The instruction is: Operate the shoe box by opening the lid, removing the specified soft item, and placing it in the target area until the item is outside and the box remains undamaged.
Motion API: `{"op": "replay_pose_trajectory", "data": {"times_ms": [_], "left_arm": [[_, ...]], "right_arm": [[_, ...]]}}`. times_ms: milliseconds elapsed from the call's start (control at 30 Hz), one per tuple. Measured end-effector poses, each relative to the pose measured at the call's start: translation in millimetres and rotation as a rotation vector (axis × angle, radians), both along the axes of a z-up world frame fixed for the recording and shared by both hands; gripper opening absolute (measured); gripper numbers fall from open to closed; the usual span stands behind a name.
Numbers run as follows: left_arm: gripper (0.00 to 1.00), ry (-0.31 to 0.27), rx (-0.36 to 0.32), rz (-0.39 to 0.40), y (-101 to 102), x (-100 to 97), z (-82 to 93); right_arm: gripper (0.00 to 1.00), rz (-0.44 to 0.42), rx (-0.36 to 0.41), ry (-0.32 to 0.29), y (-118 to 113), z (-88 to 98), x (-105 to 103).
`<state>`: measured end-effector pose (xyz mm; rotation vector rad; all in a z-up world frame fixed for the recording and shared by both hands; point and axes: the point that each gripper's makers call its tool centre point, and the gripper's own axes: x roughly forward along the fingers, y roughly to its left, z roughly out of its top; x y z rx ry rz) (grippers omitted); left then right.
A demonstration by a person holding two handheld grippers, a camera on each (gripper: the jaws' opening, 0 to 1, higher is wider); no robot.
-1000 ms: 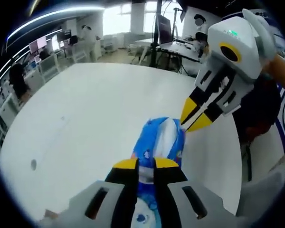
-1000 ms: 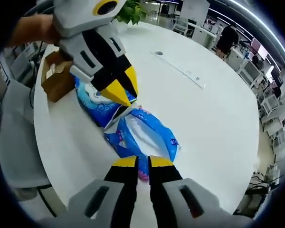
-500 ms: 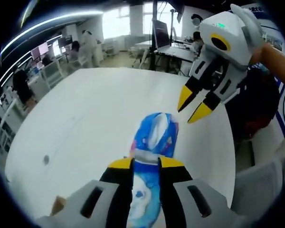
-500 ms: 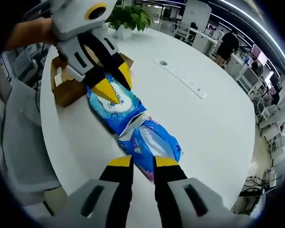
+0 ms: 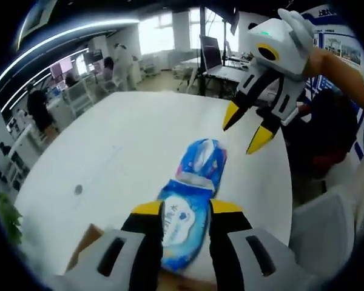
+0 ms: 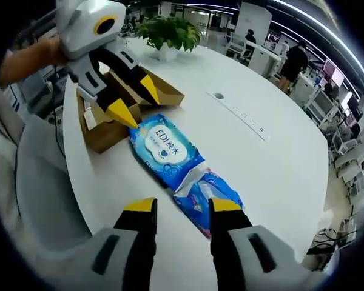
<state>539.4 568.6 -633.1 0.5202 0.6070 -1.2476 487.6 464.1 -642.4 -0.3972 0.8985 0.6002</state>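
Note:
Two blue soft packs lie end to end on the white round table (image 6: 279, 151). The light-blue wipes pack (image 6: 167, 150) (image 5: 183, 225) is beside the open cardboard shoe box (image 6: 109, 124); the darker blue pack (image 6: 211, 197) (image 5: 201, 160) touches its other end. My left gripper (image 6: 135, 100) (image 5: 187, 209) is open, hovering over the box's edge and the wipes pack with nothing held. My right gripper (image 6: 182, 206) (image 5: 249, 128) is open too, raised above the darker pack and apart from it.
A potted plant (image 6: 170, 31) stands beyond the box. A power strip (image 6: 242, 112) and a round hole (image 6: 217, 95) sit mid-table. Grey chairs (image 6: 42, 182) (image 5: 327, 233) stand at the table's edge. Desks and people fill the room behind.
Both grippers have opened and drawn back from the packs. The packs now lie loose on the table, and the shoe box has come into the right gripper view.

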Motion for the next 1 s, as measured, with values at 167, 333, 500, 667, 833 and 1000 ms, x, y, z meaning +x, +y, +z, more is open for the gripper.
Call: {"op": "replay_pose_trajectory", "data": {"times_ms": [167, 333, 500, 667, 833, 1000], "left_arm": [[0.3, -0.002, -0.005, 0.026, 26.2, -3.4, 4.9], [0.36, -0.012, 0.015, 0.049, 57.7, -4.4, 7.5], [0.4, -0.005, 0.01, 0.114, 91.7, -0.8, 12.6], [0.44, 0.008, -0.002, 0.172, 124.6, -2.1, 14.4], [0.49, 0.024, -0.007, 0.234, 152.4, -2.9, 11.1], [0.48, 0.026, -0.011, 0.303, 181.6, -1.4, 7.6]], "right_arm": [[0.37, 0.055, 0.02, 0.009, 23.9, 8.1, -2.3], [0.4, 0.116, 0.027, 0.029, 48.2, 9.6, -3.3], [0.44, 0.198, 0.037, 0.049, 73.2, 7.8, -4.3], [0.46, 0.289, 0.05, 0.066, 98.7, 6.1, -5.5], [0.46, 0.351, 0.044, 0.069, 117.4, 2.1, -1.7], [0.46, 0.393, 0.047, 0.082, 132.8, -1.1, 0.9]]}}
